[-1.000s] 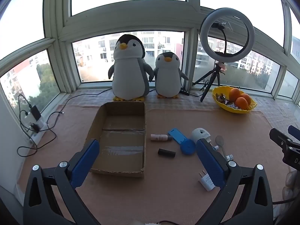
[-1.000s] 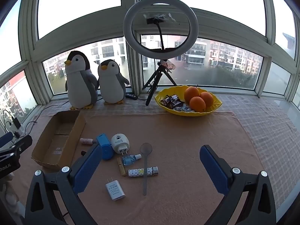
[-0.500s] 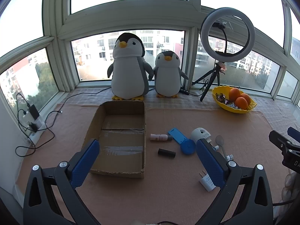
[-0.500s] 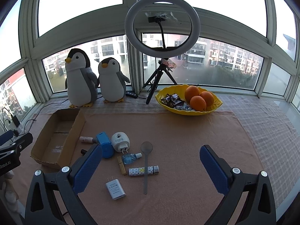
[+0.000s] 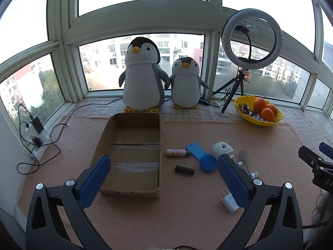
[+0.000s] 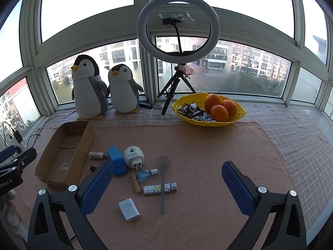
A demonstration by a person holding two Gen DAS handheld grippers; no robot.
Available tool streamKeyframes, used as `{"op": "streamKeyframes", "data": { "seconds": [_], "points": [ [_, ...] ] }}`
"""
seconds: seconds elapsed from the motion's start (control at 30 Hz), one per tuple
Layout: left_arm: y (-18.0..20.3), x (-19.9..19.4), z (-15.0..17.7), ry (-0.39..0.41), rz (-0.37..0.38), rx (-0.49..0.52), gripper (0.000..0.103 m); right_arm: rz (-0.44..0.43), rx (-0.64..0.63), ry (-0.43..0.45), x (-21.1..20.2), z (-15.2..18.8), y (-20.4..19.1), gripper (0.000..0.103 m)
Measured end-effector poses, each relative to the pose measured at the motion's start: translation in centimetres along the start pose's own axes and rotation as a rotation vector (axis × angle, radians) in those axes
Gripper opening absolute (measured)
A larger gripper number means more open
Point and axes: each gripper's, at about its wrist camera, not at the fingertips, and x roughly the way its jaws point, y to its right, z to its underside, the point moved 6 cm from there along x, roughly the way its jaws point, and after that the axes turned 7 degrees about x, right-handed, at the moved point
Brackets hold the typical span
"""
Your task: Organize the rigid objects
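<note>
Little has been moved since the earlier frames. Both the left hand-held gripper (image 5: pixel 163 179) and right hand-held gripper (image 6: pixel 167 184) are held wide, empty. The cardboard box (image 5: pixel 133 153) is seen centre-left; the charger (image 6: pixel 129 209) lower-centre.

Both wrist views look windowward over the shared cardboard box (image 5: pixel 133 152) from above.

Lower left of the right wrist view: "Robot.AI" in white on the black body of the left gripper (image 6: pixel 12 166). Right edge of the left wrist view: "DA" on the right gripper (image 5: pixel 316 164). Charger (image 6: pixel 129 209) print unreadable.
</note>
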Motion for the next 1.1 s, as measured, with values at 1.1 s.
{"op": "streamKeyframes", "data": {
  "seconds": [1.1],
  "points": [
    [0.11,0.13,0.09,-0.002,0.006,0.003,0.103,-0.022,0.026,-0.014,0.38,0.53,-0.03,0.103]
  ]
}}
